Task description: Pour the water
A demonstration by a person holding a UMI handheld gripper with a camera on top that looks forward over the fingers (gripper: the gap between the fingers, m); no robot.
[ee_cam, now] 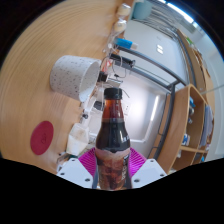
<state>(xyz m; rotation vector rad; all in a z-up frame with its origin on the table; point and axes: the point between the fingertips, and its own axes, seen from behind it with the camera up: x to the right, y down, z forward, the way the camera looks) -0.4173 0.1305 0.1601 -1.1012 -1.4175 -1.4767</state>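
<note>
The jaws are closed on a brown bottle (113, 140) — both magenta pads (89, 161) press against its lower body, one at each side, and the gripper (112, 170) holds it with its base down between the fingers. The bottle is dark brown glass with a narrow neck rising to an open-looking mouth; whether any liquid sits inside cannot be told. The whole scene is tilted in the view, so the bottle and gripper are tipped relative to the table (35, 100). Just beyond the bottle's neck stands a white cup (76, 76), speckled with small dark dots, its opening turned toward the bottle's mouth; the two are near each other, though whether they touch is unclear. A round pink coaster (41, 137) lies flat on the pale table surface, apart from the cup and to one side of the fingers. Further back — past the table — wooden shelving (192, 115) and a white cabinet (150, 45) line the room.
</note>
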